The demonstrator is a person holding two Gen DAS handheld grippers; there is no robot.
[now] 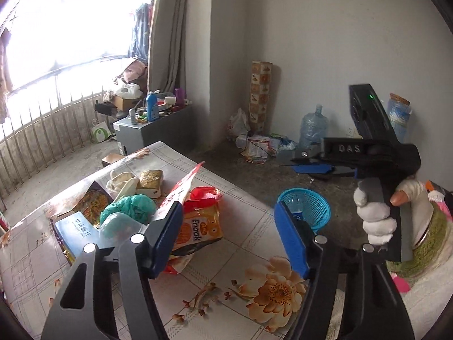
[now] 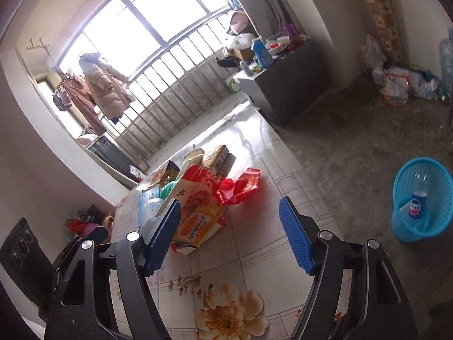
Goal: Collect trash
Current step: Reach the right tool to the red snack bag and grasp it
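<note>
Both grippers — left (image 1: 229,232), right (image 2: 229,232) — spread, gripping nothing. Snack bag (image 1: 198,226) ahead-left, beside each left finger, long axis leaning away; neither clearly nearer.

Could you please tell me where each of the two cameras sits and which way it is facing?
Left wrist: on the left gripper, looking down over the table toward the wall; gloved hand holding the right gripper shows.
Right wrist: on the right gripper, facing the window; only its own open jaws show.
Shared: Enaak packet, blue basket.
</note>
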